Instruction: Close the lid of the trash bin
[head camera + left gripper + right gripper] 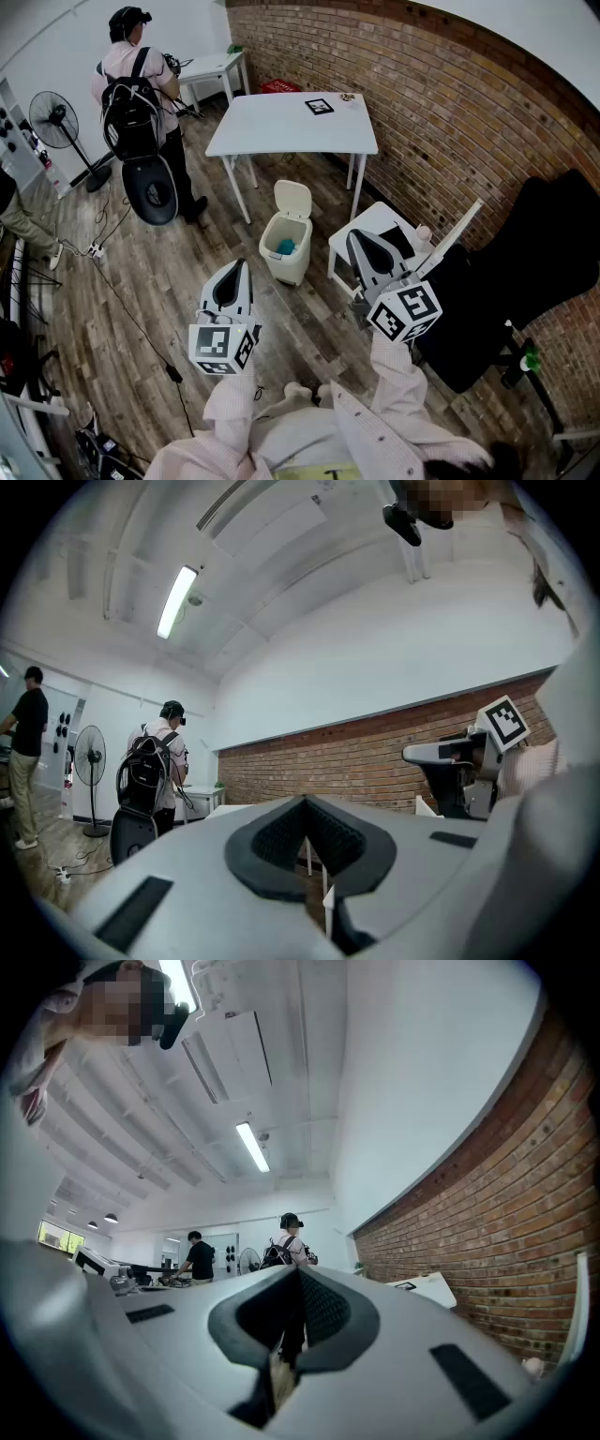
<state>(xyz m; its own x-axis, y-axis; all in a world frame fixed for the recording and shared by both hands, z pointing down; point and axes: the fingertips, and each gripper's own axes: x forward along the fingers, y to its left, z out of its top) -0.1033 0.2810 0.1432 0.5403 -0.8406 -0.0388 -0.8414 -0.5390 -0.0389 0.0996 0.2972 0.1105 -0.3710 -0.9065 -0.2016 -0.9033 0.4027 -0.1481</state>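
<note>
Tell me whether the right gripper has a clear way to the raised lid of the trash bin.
Probably yes. In the head view the right gripper, jaws shut, hangs right of the trash bin with only floor between them. The lid stands upright with nothing over it.

Trash bin and lid are seen as smooth cream plastic with a slight sheen. Floor: grained wood planks, matt. Wall: rough red brick. Table: smooth white top. Left gripper and right gripper shells are moulded matt grey plastic. Pads: black, ribbed. Sleeve: pink cloth.
</note>
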